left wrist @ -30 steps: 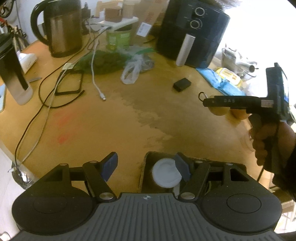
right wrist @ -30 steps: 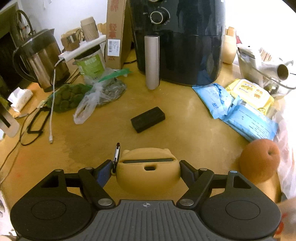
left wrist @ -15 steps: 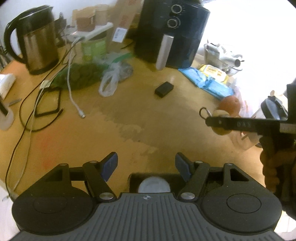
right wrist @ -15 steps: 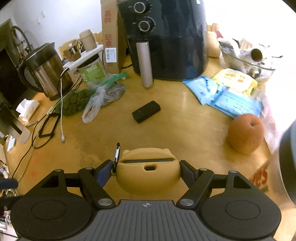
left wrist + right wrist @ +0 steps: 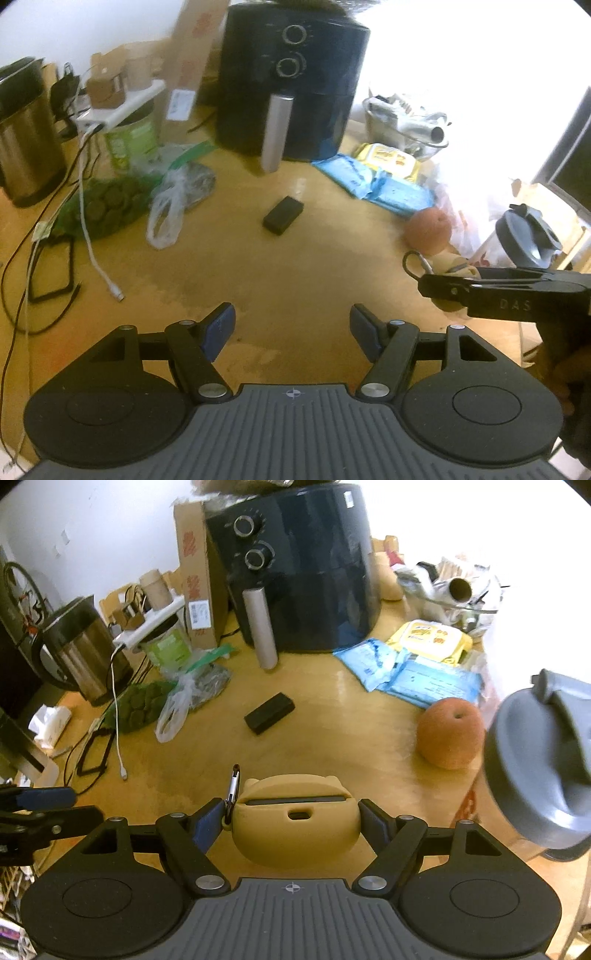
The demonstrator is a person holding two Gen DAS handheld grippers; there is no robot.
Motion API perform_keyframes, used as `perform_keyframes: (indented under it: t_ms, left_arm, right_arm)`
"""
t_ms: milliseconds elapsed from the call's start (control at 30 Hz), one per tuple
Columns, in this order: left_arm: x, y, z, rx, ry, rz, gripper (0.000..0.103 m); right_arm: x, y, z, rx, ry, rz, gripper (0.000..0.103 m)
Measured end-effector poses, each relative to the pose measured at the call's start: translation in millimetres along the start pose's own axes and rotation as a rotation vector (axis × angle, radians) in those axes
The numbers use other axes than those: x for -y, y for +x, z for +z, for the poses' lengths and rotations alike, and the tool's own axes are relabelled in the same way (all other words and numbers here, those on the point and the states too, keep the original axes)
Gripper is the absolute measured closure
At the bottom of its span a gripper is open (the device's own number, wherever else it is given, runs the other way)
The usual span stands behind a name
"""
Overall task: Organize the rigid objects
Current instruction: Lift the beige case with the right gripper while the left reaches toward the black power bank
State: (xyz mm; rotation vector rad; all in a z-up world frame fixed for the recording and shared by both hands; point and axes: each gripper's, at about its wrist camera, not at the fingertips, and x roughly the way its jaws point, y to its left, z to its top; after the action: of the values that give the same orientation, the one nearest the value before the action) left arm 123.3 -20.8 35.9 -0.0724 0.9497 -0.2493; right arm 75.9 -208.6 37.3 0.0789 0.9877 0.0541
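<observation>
The right gripper [image 5: 293,818] clamps a tan case [image 5: 295,823]. The left gripper [image 5: 291,328] gapes wide, holding nothing, above the table [image 5: 295,266].

black air fryer [image 5: 295,568], steel kettle [image 5: 79,651], orange fruit [image 5: 450,733], blue wipe packs [image 5: 424,677]

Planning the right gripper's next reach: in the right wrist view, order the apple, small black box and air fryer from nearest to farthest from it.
From the right gripper:
1. Apple, ahead to the right.
2. Small black box, ahead, slightly left, mid-table.
3. Air fryer, at the table's back.
</observation>
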Motion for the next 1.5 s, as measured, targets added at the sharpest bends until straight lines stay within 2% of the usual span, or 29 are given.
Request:
perform_keyframes:
  t_ms: [167,500,1500]
  left_arm:
    - [7,9,6,0.002,0.036,-0.015,0.035]
    - [8,33,17,-0.009,0.067,0.002,0.035]
    - [1,129,69,0.045,0.181,0.059,0.036]
  right_arm:
    - [9,-10,-3,0.021,0.033,-0.019,0.024]
    - [22,-25,-14,0.027,0.099,-0.032,0.024]
    - [36,-31,-23,-0.002,0.165,-0.086,0.024]
